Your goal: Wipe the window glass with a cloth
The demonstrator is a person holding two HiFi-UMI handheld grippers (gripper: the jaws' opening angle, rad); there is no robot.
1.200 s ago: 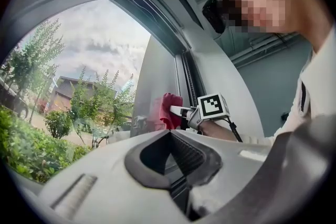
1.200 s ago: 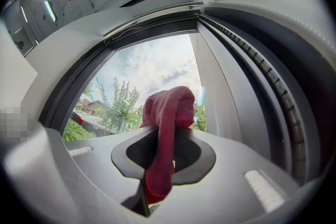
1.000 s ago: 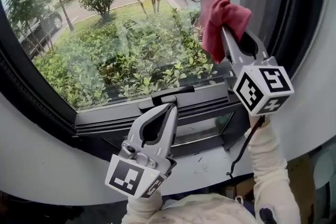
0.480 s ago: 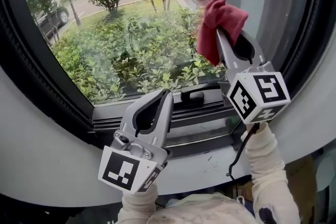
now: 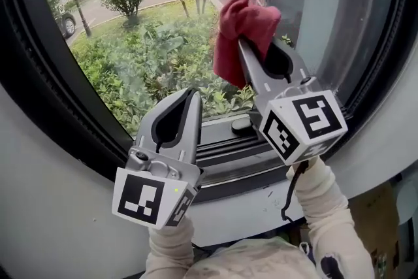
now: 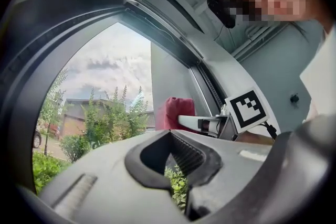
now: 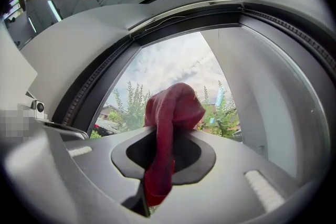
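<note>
My right tool (image 5: 243,48) is clamped on a dark red cloth (image 5: 238,19). The fabric bunches over the tips, and a strip of it hangs down through the oval gap between the jaws. The cloth is held up in front of the right part of the clear window glass (image 5: 104,16), just beside a grey upright panel (image 5: 320,3). I cannot tell whether it touches the pane.

My left tool (image 5: 188,96) sits lower and to the left, its jaws together with nothing between them, pointing at the glass near its lower edge.

Below both tools runs the dark curved window frame (image 5: 59,114), with a small black handle (image 5: 243,125) on its bottom rail between them. Under the frame is a white wall (image 5: 52,206). Green shrubs (image 5: 150,68) show through the glass.
</note>
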